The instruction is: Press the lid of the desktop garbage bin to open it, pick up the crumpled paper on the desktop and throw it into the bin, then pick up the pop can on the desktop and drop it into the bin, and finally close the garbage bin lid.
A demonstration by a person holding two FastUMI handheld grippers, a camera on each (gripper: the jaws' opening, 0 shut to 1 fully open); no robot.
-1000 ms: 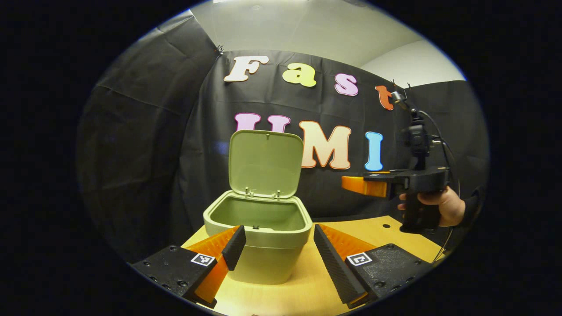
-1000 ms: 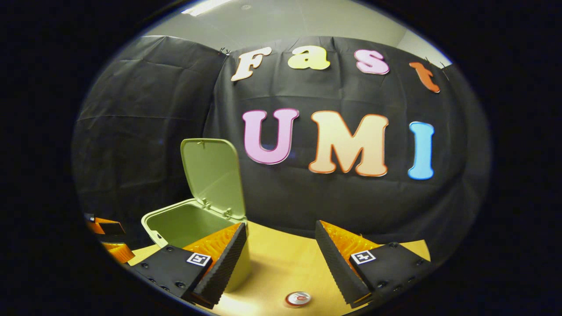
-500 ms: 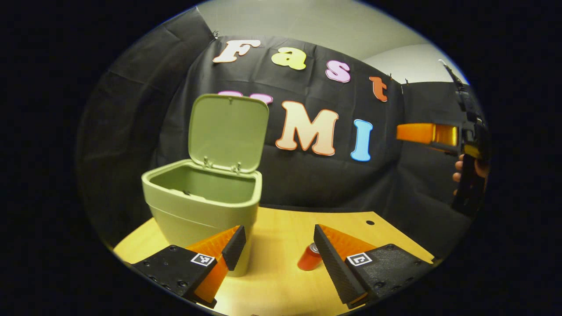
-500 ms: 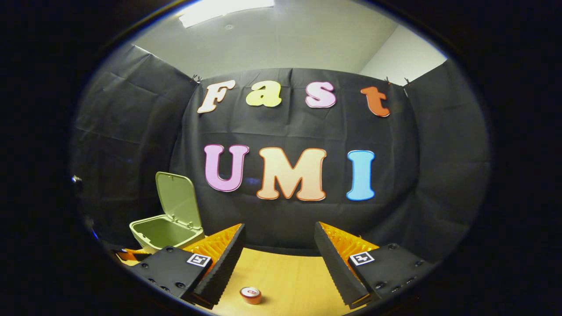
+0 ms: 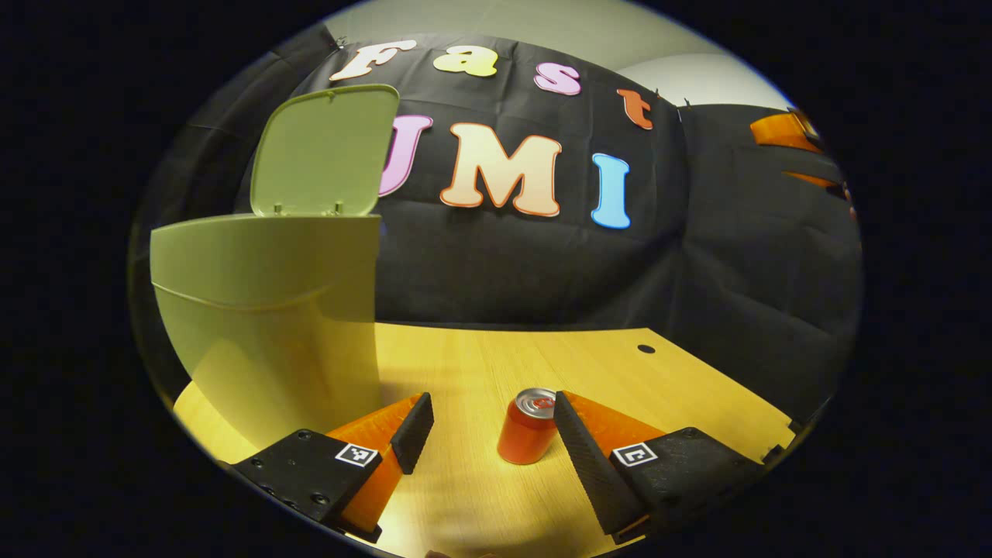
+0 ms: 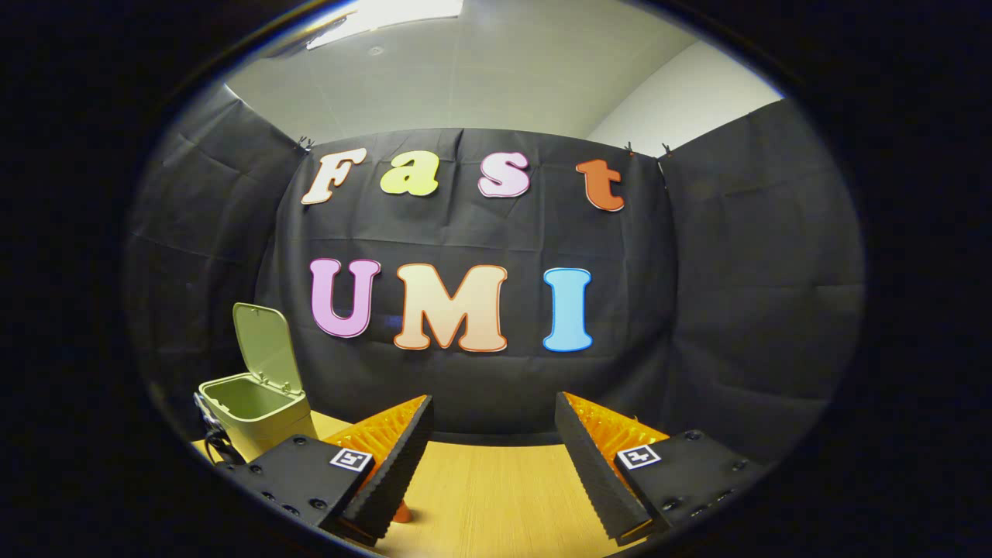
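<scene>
The green bin stands at the left of the left gripper view, its lid hinged upright and open. A red pop can stands upright on the wooden desktop. It is between the fingers of my left gripper, close to the right-hand finger and apparently not touching it. That gripper is open and low over the desk. My right gripper is open, empty and held higher and farther back. In its view the bin sits at the far left with its lid up. A sliver of the can peeks from behind one finger.
The other gripper's fingers show high at the right edge of the left gripper view. A small round hole marks the desktop near the back. The black cloth wall closes the booth behind and at both sides.
My left gripper dropped low and swung right from the bin's opening to the can, which now stands between its fingers. My right gripper drew back and up, away from the bin.
</scene>
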